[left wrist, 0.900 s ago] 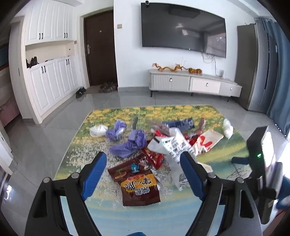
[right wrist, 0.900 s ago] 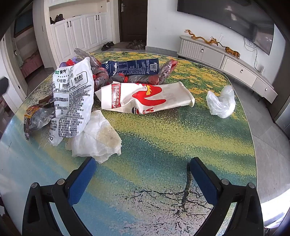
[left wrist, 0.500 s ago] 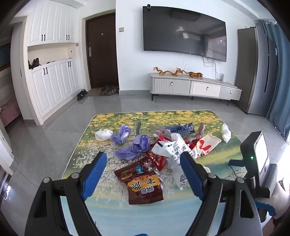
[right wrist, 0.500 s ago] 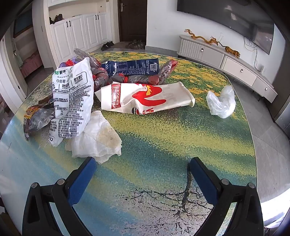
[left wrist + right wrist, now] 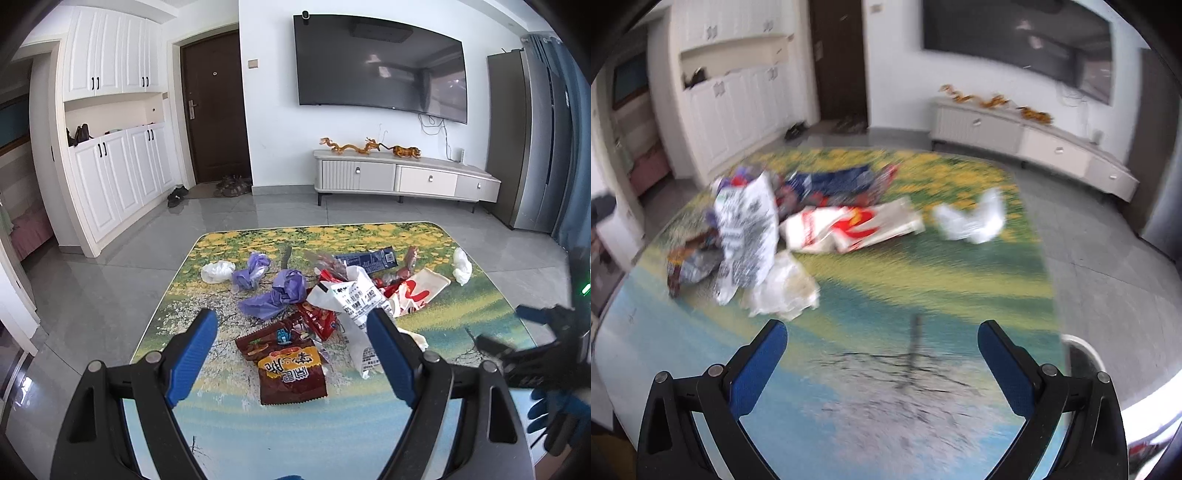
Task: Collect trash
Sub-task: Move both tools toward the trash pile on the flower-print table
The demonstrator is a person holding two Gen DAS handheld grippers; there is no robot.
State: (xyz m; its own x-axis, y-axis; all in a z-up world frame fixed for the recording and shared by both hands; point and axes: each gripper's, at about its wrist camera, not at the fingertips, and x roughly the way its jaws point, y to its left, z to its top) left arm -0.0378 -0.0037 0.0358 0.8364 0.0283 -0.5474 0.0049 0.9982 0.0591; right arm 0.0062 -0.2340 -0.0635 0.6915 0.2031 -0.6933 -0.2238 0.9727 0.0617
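Trash lies heaped across the middle of the desk (image 5: 491,317): a brown snack wrapper (image 5: 291,369) nearest the left tool (image 5: 291,354), a white printed bag (image 5: 354,299) propped over red wrappers, two purple plastic wads (image 5: 280,295), a white-and-red carton sleeve (image 5: 849,227), a crumpled tissue (image 5: 785,286) and a lone white plastic scrap (image 5: 975,219) off to the right side. Both tools are spread wide with nothing between their blue pads; the right tool (image 5: 882,354) hovers over bare desk, short of the tissue. The likely trouble, as I judge it, is that thin, overlapping film gives the pads little to bite on: closing on the snack wrapper could slide it flat, or a pinch at the white bag could drag the loose pieces beneath it and scatter them toward the desk edge. No bin is clearly visible, only a white curved rim at the right edge of the right view. Compared with the earlier frames, both cameras have pulled up and back, showing more of the room, and the right view is now smeared by motion.
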